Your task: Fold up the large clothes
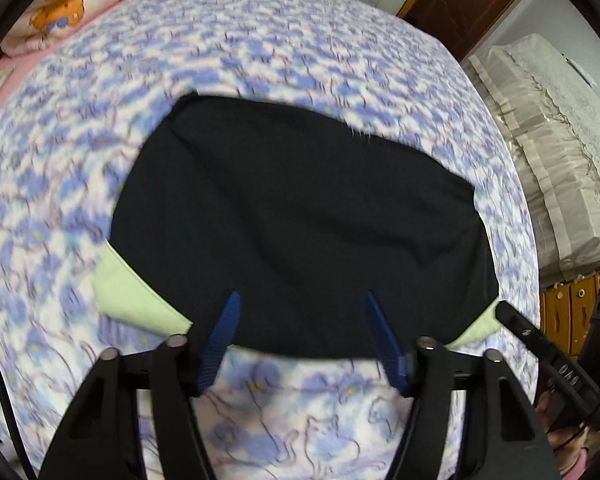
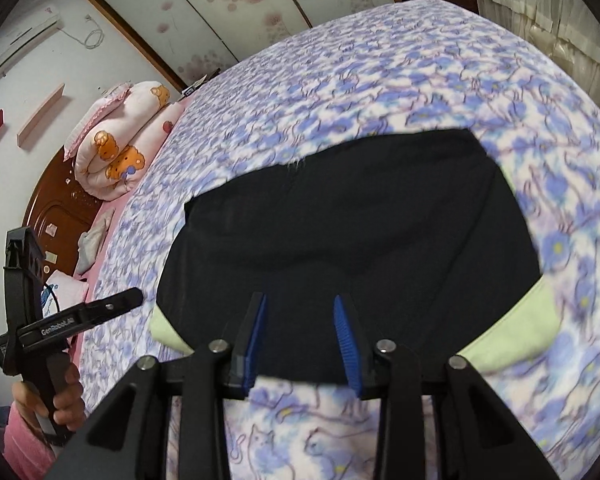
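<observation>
1. The black garment [image 1: 300, 216] lies spread flat on the flowered bedspread [image 1: 260, 40], filling the middle of both wrist views; pale green cloth [image 1: 136, 300] peeks out under its near corners at about 8 and 4 o'clock.
2. The left gripper [image 1: 302, 300] hovers over the near hem at 6 o'clock, its blue pads [image 1: 224, 332] parted with nothing between them: released.
3. The right gripper [image 2: 300, 304] hangs over the same near edge, its pads [image 2: 346, 336] closer together yet still apart, gripping no cloth.
4. In the right view, the left tool appears at 8 o'clock, carried by a hand [image 2: 60, 404].
5. The step in hand looks like reaching for the near hem to start a fold. To do it well, lower each gripper to its own corner, well apart from each other.
6. Pinch only the black layer, unless the green layer belongs to it; I cannot tell.
7. Close firmly before lifting, then carry both corners evenly towards 12 o'clock so the edges meet squarely.
</observation>
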A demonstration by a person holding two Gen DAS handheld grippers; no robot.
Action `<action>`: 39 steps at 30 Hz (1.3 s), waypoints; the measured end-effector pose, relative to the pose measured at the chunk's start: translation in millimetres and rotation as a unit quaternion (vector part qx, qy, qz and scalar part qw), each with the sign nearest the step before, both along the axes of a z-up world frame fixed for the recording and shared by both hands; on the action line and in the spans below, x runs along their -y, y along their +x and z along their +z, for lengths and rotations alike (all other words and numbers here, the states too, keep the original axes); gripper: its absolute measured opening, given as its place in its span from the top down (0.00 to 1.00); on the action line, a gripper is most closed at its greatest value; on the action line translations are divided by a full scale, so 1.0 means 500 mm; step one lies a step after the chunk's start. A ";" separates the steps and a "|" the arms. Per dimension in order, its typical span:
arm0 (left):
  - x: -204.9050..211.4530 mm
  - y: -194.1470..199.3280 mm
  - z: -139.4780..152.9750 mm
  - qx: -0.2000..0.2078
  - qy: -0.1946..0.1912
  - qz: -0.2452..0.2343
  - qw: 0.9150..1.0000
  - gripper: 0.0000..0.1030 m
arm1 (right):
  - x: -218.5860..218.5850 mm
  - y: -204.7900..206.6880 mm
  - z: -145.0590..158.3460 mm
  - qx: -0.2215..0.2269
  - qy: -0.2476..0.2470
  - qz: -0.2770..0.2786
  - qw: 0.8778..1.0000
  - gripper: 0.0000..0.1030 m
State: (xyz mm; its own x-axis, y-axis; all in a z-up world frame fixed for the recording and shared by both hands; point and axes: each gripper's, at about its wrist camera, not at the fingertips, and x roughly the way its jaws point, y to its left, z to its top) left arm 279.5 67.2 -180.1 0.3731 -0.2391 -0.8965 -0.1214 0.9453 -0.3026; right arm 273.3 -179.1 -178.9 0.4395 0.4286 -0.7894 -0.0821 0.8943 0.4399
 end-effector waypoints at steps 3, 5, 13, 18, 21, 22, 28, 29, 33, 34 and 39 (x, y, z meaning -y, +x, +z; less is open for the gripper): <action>0.026 -0.009 -0.016 -0.007 -0.007 -0.018 1.000 0.57 | -0.022 -0.020 -0.021 -0.011 0.006 0.007 1.000 0.81; 0.048 -0.014 -0.026 -0.008 -0.005 -0.031 0.999 0.61 | -0.039 -0.033 -0.037 -0.017 0.015 0.017 1.000 0.89; 0.119 -0.005 -0.115 -0.059 -0.042 -0.059 0.996 0.92 | -0.096 -0.037 -0.102 -0.022 0.018 0.058 0.998 0.97; 0.144 0.002 -0.166 -0.075 -0.040 -0.060 0.995 0.95 | -0.128 -0.021 -0.143 -0.012 -0.003 0.078 0.997 1.00; 0.141 0.009 -0.195 -0.084 -0.037 -0.050 0.995 0.95 | -0.131 -0.002 -0.177 -0.019 0.001 0.083 0.996 1.00; 0.137 0.013 -0.203 -0.085 -0.037 -0.046 0.995 0.95 | -0.132 0.005 -0.190 -0.023 0.005 0.087 0.996 1.00; 0.128 0.030 -0.237 -0.087 -0.019 -0.026 0.996 0.95 | -0.138 0.041 -0.233 -0.026 -0.013 0.112 0.993 1.00; 0.120 0.036 -0.242 -0.089 -0.017 -0.021 0.996 0.95 | -0.129 0.047 -0.240 -0.032 -0.014 0.108 0.994 1.00; 0.084 0.043 -0.251 -0.084 -0.038 0.007 0.996 0.95 | -0.071 0.058 -0.251 -0.040 -0.023 0.067 0.997 1.00; 0.080 0.044 -0.248 -0.083 -0.034 0.013 0.996 0.95 | -0.050 0.057 -0.253 -0.042 -0.042 0.052 0.997 1.00; 0.012 0.052 -0.244 -0.074 -0.004 0.039 0.997 0.95 | 0.045 0.032 -0.255 -0.057 -0.074 0.004 0.996 1.00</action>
